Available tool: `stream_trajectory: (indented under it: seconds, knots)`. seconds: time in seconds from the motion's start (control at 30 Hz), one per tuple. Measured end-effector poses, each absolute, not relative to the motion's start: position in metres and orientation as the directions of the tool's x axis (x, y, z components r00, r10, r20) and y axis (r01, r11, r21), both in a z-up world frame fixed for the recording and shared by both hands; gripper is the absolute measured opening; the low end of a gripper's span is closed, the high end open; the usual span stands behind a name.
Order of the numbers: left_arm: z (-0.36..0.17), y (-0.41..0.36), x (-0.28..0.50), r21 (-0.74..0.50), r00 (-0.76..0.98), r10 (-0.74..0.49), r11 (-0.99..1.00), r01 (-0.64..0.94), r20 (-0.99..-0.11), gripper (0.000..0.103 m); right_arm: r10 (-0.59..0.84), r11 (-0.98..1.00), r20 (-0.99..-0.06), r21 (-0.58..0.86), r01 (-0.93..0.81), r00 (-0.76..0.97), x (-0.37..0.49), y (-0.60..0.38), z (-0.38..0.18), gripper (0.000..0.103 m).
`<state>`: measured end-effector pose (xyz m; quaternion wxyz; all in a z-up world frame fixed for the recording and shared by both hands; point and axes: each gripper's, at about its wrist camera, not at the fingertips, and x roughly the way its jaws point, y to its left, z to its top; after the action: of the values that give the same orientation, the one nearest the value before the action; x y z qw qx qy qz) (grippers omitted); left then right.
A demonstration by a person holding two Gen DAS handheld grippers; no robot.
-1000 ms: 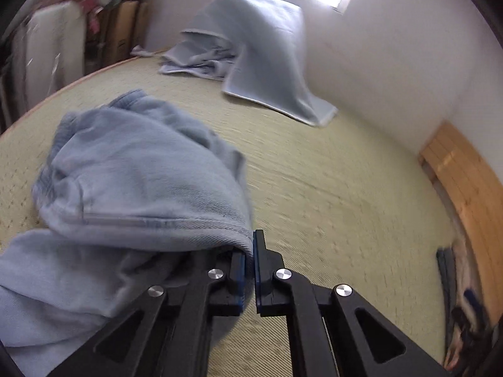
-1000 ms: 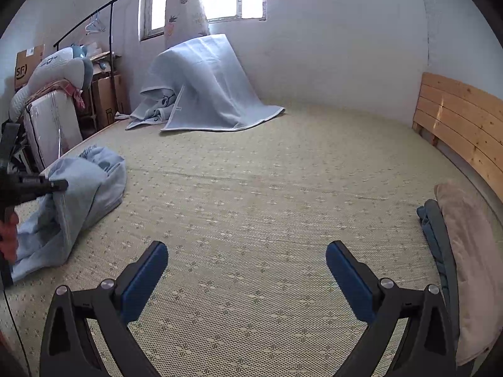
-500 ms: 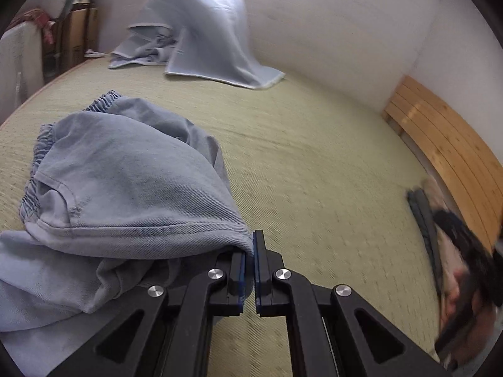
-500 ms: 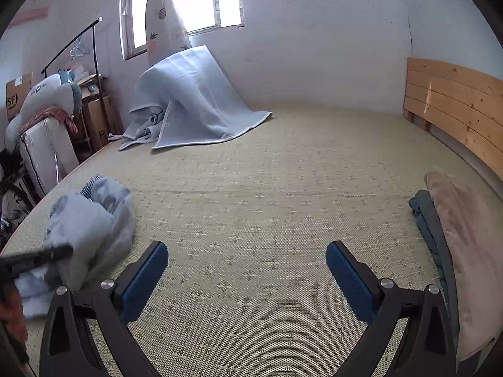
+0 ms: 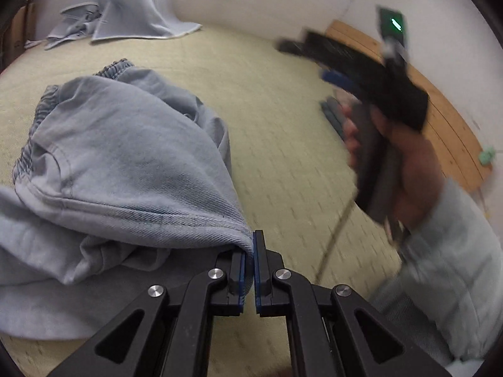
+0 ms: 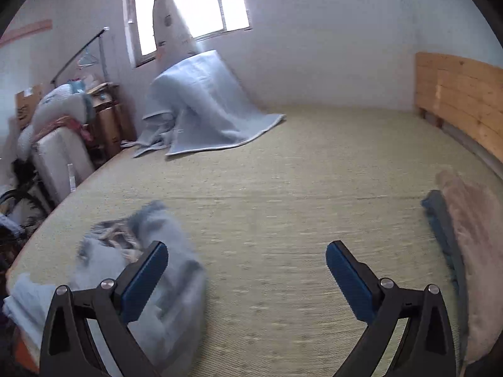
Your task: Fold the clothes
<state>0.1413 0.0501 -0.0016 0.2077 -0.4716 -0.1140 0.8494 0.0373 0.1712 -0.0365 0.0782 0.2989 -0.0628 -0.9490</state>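
Note:
A pair of light blue denim trousers [image 5: 119,163] with an elastic waistband lies bunched on the woven mat. My left gripper [image 5: 250,257] is shut on a hem edge of the trousers, and the cloth trails off to the left. In the right wrist view the same trousers [image 6: 163,270] appear blurred at the lower left, behind the left finger. My right gripper [image 6: 246,267] stands wide open above the mat with nothing between its fingers. In the left wrist view the right gripper [image 5: 314,59] is blurred at the upper right, held by a hand [image 5: 405,169].
A pale blue blanket [image 6: 201,106] is draped over something at the back wall under the window. A wooden headboard [image 6: 459,97] runs along the right. Folded pinkish and dark blue clothes [image 6: 465,229] lie at the right edge. Boxes and bedding [image 6: 63,125] stand at the left.
My left gripper has swung to the right, dragging the trousers with it; the right gripper and its hand have come into the left wrist view. The right gripper rose slightly and stayed open.

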Motion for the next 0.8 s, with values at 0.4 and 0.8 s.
stream_trajectory:
  seconds: [0.4, 0.8]
  knots:
    - [-0.005, 0.05, 0.181, -0.427, -0.439, 0.465, -0.884, -0.19, -0.769, 0.006, -0.581, -0.791, -0.654, 0.312, 0.527, -0.485, 0.039, 0.077, -0.06, 0.103]
    - [-0.01, -0.009, 0.179, -0.567, -0.45, 0.497, -0.823, 0.026, -0.742, 0.064, -0.602, -0.727, -0.719, 0.312, 0.611, -0.348, 0.023, 0.016, -0.094, 0.101]
